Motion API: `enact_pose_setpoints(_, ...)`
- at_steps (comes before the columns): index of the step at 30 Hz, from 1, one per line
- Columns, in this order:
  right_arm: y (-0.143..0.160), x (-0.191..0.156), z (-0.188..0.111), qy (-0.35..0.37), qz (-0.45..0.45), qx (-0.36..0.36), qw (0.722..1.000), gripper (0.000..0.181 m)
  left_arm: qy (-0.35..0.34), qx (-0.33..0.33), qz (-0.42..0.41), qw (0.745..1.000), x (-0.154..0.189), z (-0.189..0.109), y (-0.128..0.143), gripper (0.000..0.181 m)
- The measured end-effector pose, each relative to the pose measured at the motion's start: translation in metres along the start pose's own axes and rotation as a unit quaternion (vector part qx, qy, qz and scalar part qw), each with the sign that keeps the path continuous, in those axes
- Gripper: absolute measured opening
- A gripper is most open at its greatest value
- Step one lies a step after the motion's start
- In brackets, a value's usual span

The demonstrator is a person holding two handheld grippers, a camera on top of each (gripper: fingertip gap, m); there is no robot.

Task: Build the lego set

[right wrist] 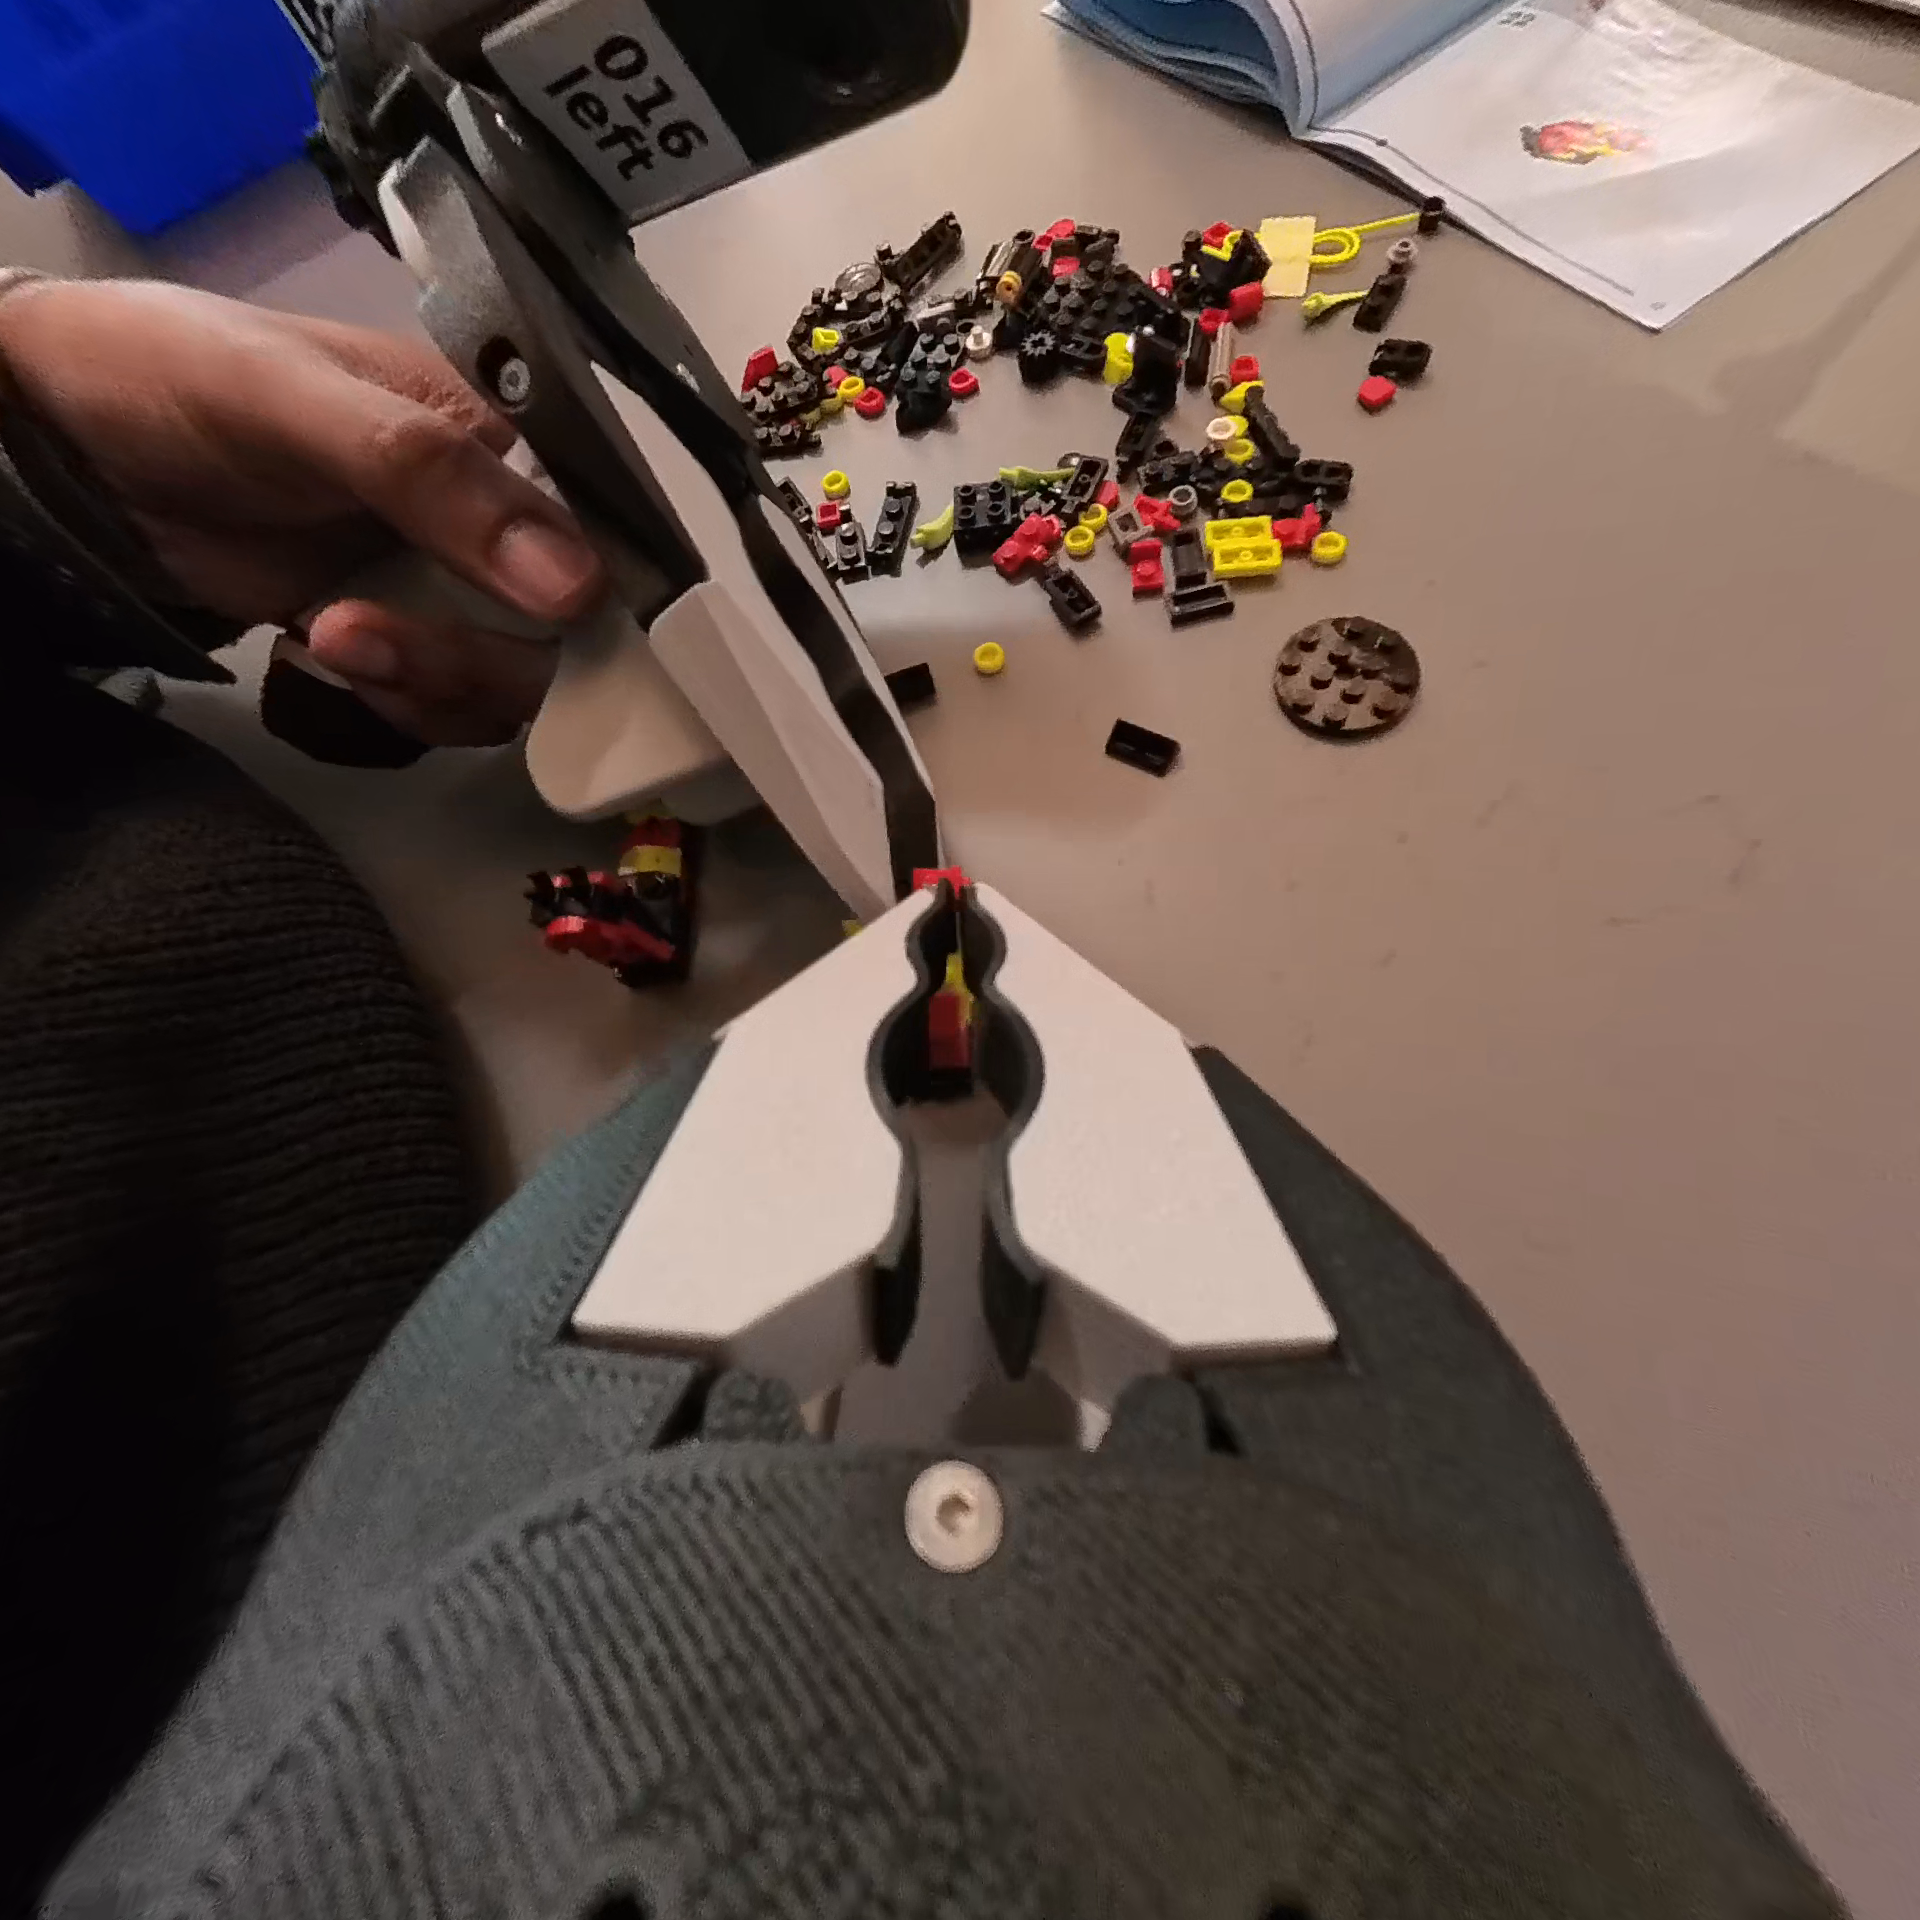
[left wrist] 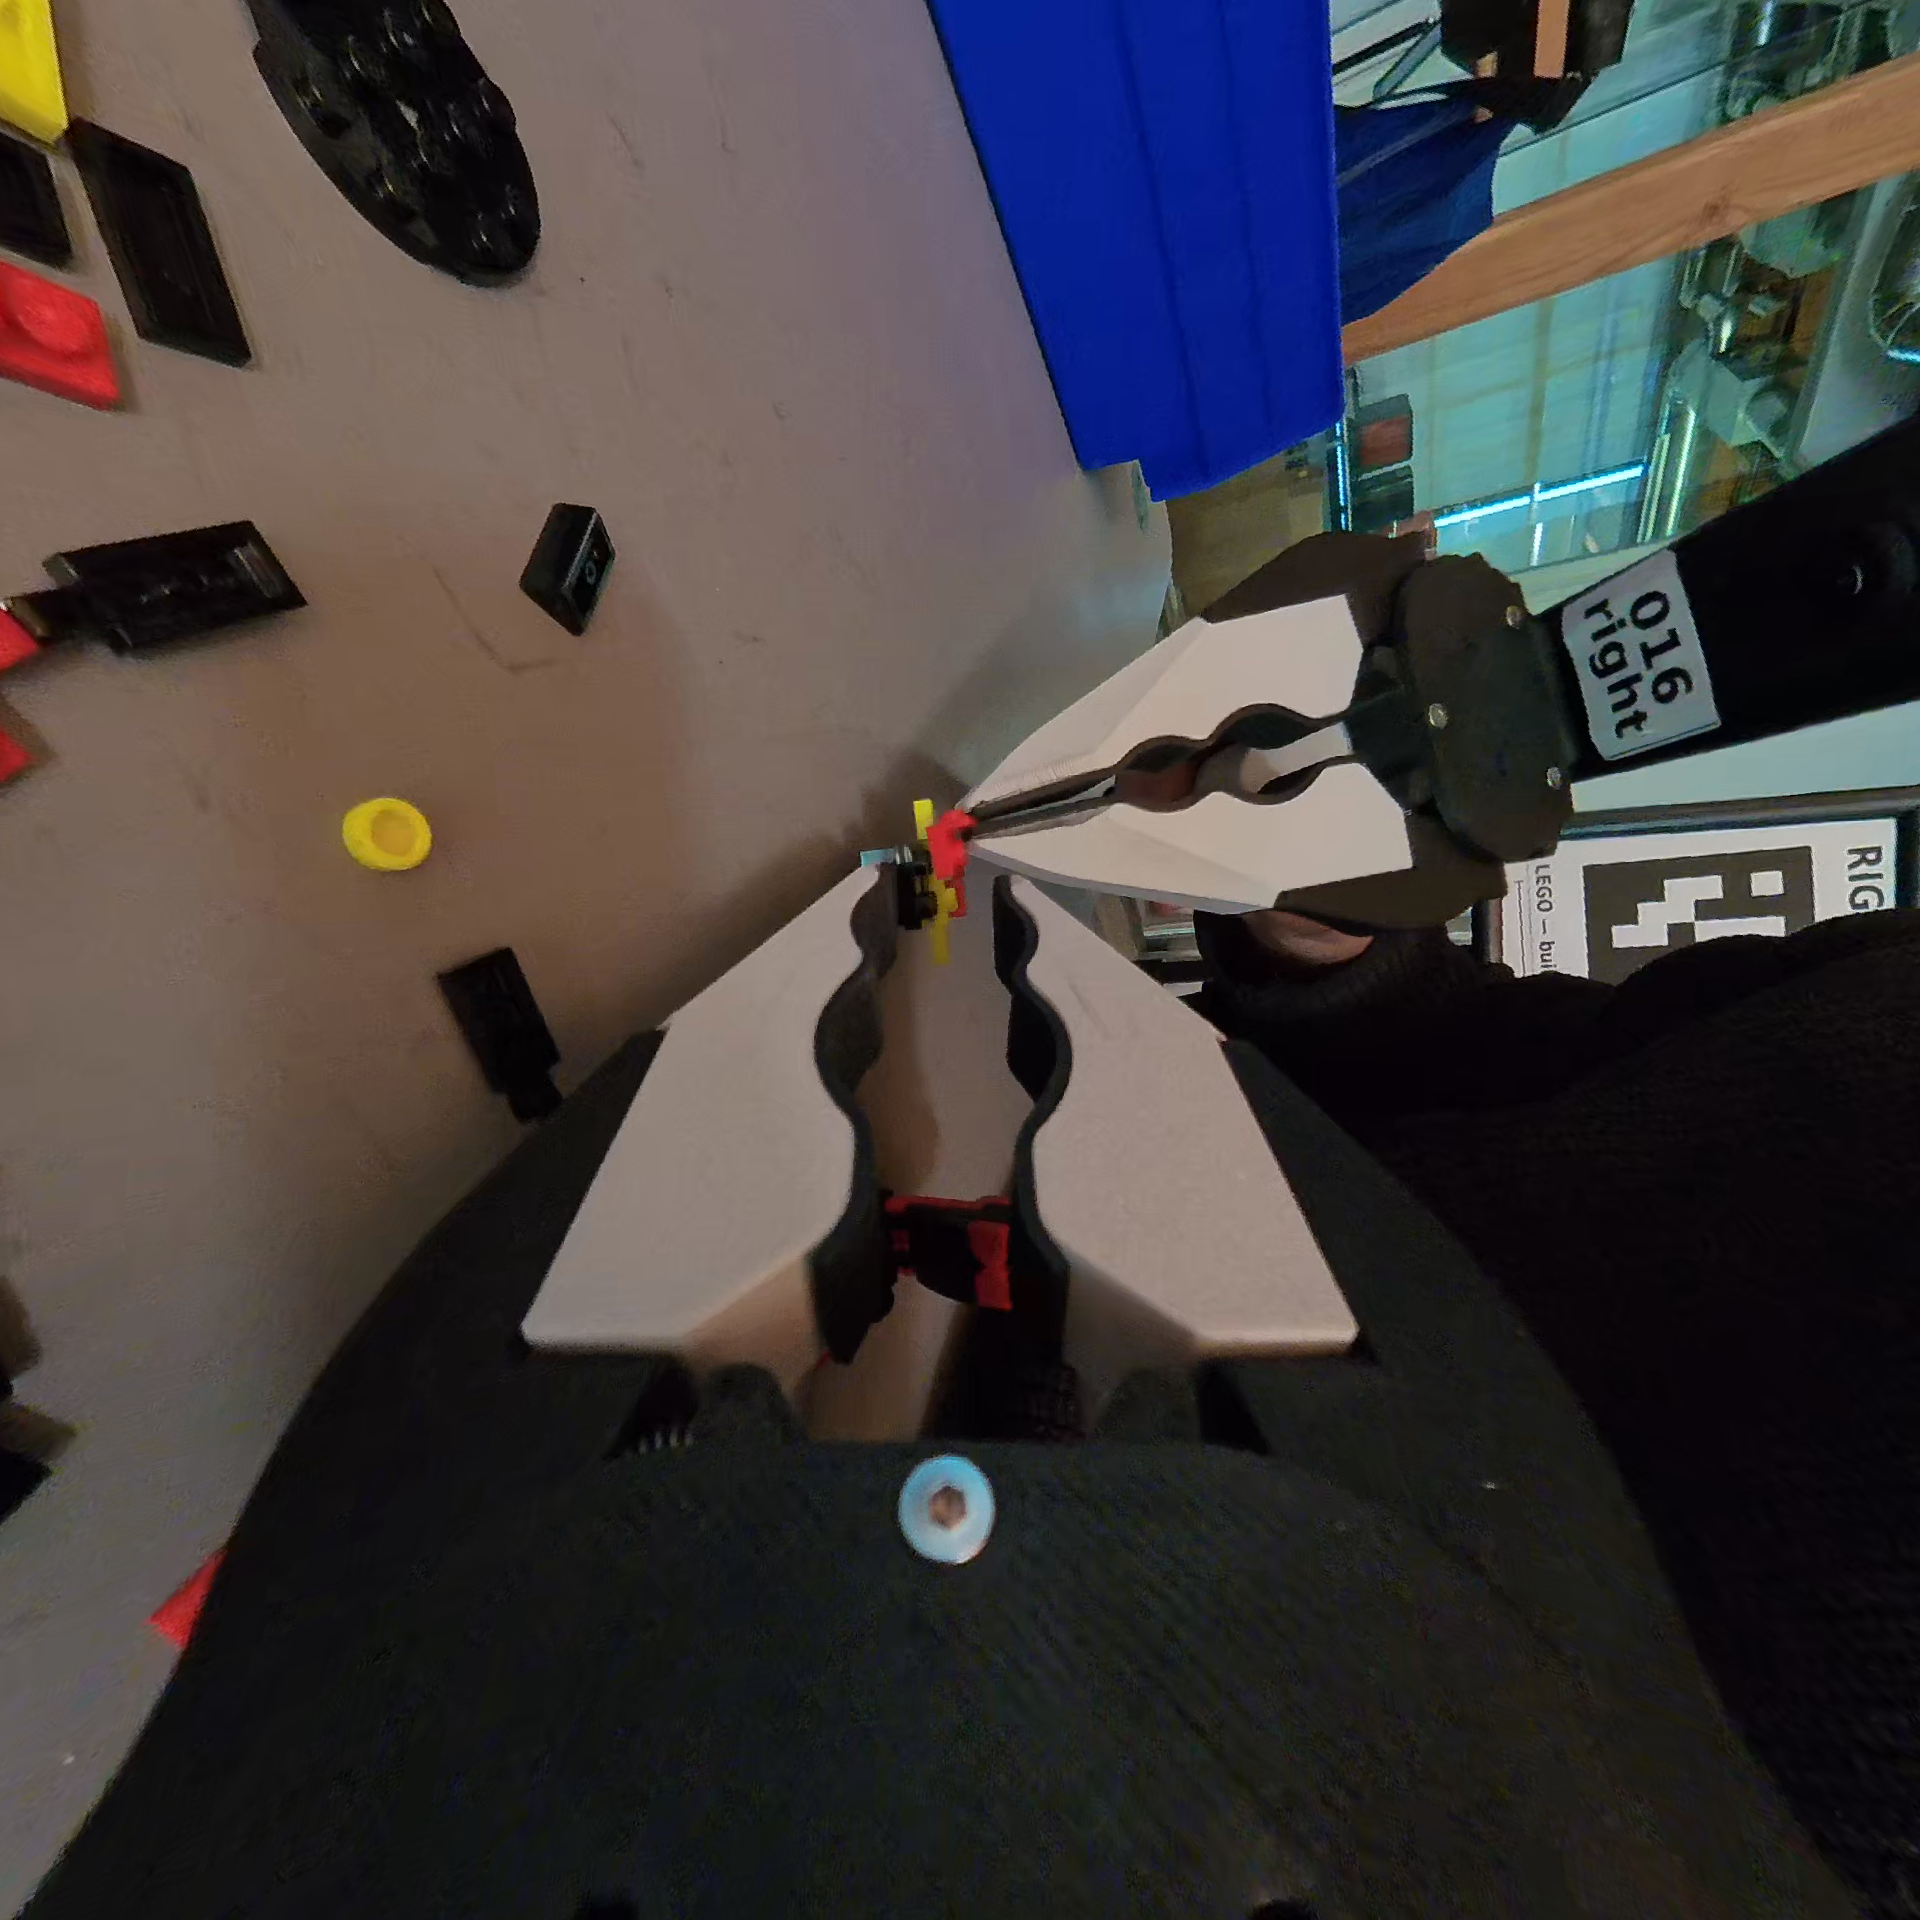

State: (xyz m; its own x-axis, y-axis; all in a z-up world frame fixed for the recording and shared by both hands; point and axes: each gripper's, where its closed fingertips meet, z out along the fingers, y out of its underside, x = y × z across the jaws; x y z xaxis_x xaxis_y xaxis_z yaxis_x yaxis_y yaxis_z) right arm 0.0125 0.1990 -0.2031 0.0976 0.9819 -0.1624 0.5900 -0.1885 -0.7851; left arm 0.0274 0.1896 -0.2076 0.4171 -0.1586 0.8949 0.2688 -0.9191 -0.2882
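tabletop [right wrist: 1455, 1039]: tiny, seemingly red-yellow-black lego piece [left wrist: 935, 883].

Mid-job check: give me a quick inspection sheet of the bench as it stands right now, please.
Surface: grey table, scuffed.
Job's things: small red-yellow-black assembly between both tools; second sub-build; open instruction booklet.
Clutter: loose brick pile; round black plate; yellow stud.
Grippers: right tool shut on the assembly; left tool open around it.
Cables: nothing seen.
Surroundings: blue bin.
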Motion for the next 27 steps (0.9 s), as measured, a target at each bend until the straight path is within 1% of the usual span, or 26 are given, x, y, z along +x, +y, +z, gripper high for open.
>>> enact_pose_setpoints(5,0.0011,-0.0008,0.0002,0.001,-0.034,-0.003,0.999,0.000,-0.002,-0.003,0.003,1.000,-0.0009,0.0012,0.0007,0.014)
enact_pose_setpoints(8,0.0022,-0.0005,0.0005,0.000,-0.041,-0.005,0.999,0.000,-0.003,-0.003,0.004,1.000,-0.0014,0.0020,0.0006,0.013)
enact_pose_setpoints(11,0.0021,0.0001,0.0002,-0.001,-0.046,-0.004,0.999,0.000,-0.007,-0.003,0.006,1.000,-0.0029,0.0022,0.0002,0.008)
enact_pose_setpoints(16,0.0010,0.0002,-0.0015,-0.006,-0.048,0.001,0.999,0.000,-0.003,-0.001,0.015,1.000,-0.0011,0.0016,-0.0009,0.007)
enact_pose_setpoints(19,-0.0003,0.0001,-0.0027,-0.008,-0.051,0.005,0.999,0.000,-0.008,0.000,0.035,0.999,0.0001,0.0005,-0.0018,0.006)
enact_pose_setpoints(21,-0.0016,0.0007,-0.0039,-0.006,-0.053,0.008,0.999,0.000,-0.019,0.005,0.053,0.998,-0.0001,-0.0002,-0.0035,0.003)
enact_pose_setpoints(25,-0.0044,0.0011,-0.0072,-0.008,-0.053,0.016,0.998,0.000,-0.037,0.011,0.096,0.995,0.0029,-0.0011,-0.0058,0.003)
enact_pose_setpoints(27,-0.0043,0.0007,-0.0078,-0.009,-0.057,0.016,0.998,0.000,-0.040,0.009,0.101,0.994,0.0033,-0.0009,-0.0055,0.003)
